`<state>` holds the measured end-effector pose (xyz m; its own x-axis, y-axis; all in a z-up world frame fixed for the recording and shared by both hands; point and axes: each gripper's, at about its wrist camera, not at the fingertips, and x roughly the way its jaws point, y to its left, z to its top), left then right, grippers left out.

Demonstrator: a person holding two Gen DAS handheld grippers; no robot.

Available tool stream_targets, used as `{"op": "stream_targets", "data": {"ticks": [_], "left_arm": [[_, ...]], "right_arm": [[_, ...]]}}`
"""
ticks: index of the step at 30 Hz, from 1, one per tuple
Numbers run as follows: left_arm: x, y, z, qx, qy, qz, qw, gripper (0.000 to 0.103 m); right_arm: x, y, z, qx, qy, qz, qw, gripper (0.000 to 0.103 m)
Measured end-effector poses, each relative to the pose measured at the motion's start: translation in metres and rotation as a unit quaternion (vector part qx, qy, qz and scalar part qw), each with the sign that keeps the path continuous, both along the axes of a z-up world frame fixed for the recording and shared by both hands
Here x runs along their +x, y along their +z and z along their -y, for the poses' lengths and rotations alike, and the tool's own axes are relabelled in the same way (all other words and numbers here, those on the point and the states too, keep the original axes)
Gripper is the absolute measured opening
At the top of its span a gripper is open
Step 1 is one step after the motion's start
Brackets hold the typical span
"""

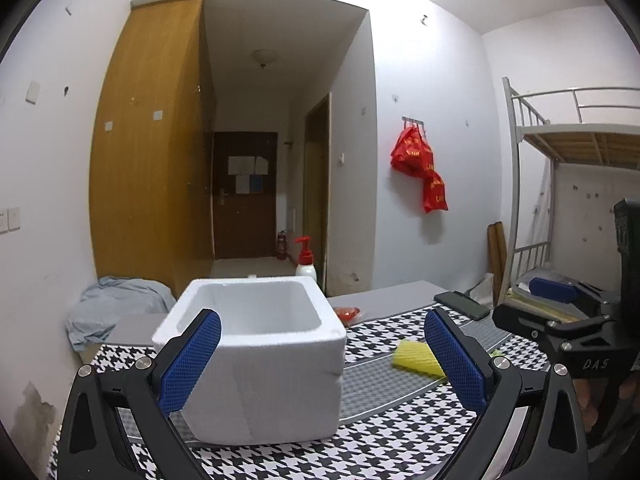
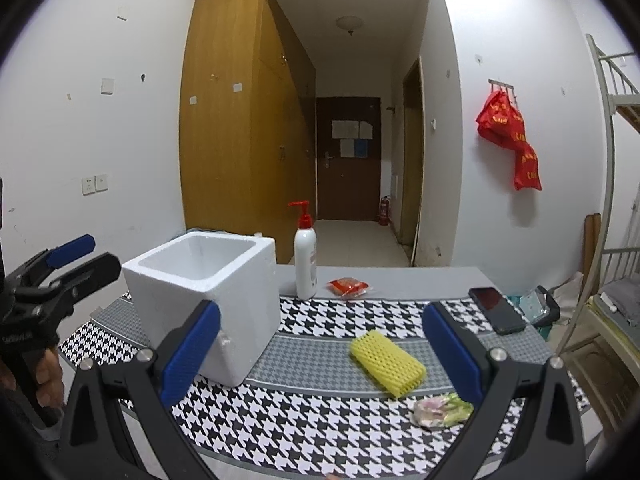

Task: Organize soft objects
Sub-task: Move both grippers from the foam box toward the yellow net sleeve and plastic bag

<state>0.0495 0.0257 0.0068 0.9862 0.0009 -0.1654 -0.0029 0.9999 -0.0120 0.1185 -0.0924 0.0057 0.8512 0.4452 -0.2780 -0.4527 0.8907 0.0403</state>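
Note:
A white foam box (image 1: 256, 344) stands open-topped on the houndstooth cloth; it also shows in the right wrist view (image 2: 208, 300). A yellow foam net sleeve (image 2: 386, 362) lies right of it, also in the left wrist view (image 1: 418, 358). A small pink-green soft packet (image 2: 440, 410) lies by the right finger. A red packet (image 2: 347, 287) lies at the back. My left gripper (image 1: 322, 364) is open and empty in front of the box. My right gripper (image 2: 320, 356) is open and empty, above the cloth near the sleeve.
A white pump bottle (image 2: 305, 258) with a red top stands behind the box. A black phone (image 2: 496, 309) lies at the right of the table (image 2: 420, 280). A blue-grey cloth (image 1: 112, 308) is heaped at the table's left. A bunk bed (image 1: 568, 184) stands at right.

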Motion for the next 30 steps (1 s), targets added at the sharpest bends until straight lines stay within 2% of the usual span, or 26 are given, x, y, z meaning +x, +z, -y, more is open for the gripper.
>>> {"op": "stream_targets", "data": {"ticks": [7, 14, 19, 24, 30], "left_arm": [[0.004, -0.028, -0.001, -0.036, 0.008, -0.006, 0.9993, 0.102], [0.003, -0.047, 0.006, -0.04, 0.013, 0.002, 0.9991, 0.102], [0.012, -0.053, 0.016, -0.032, 0.005, -0.016, 0.9994, 0.102], [0.023, -0.055, 0.033, -0.029, -0.035, -0.029, 0.9986, 0.102], [0.041, -0.059, 0.058, -0.014, -0.075, -0.049, 0.9959, 0.102]], "right_arm": [[0.007, -0.023, 0.002, -0.011, -0.009, -0.015, 1.0, 0.102], [0.017, -0.039, 0.008, -0.008, -0.007, -0.04, 0.999, 0.102], [0.026, -0.049, 0.013, -0.013, -0.019, -0.052, 0.998, 0.102], [0.03, -0.053, 0.027, -0.015, -0.039, -0.055, 0.998, 0.102], [0.032, -0.06, 0.06, -0.03, -0.098, -0.055, 0.993, 0.102]]}}
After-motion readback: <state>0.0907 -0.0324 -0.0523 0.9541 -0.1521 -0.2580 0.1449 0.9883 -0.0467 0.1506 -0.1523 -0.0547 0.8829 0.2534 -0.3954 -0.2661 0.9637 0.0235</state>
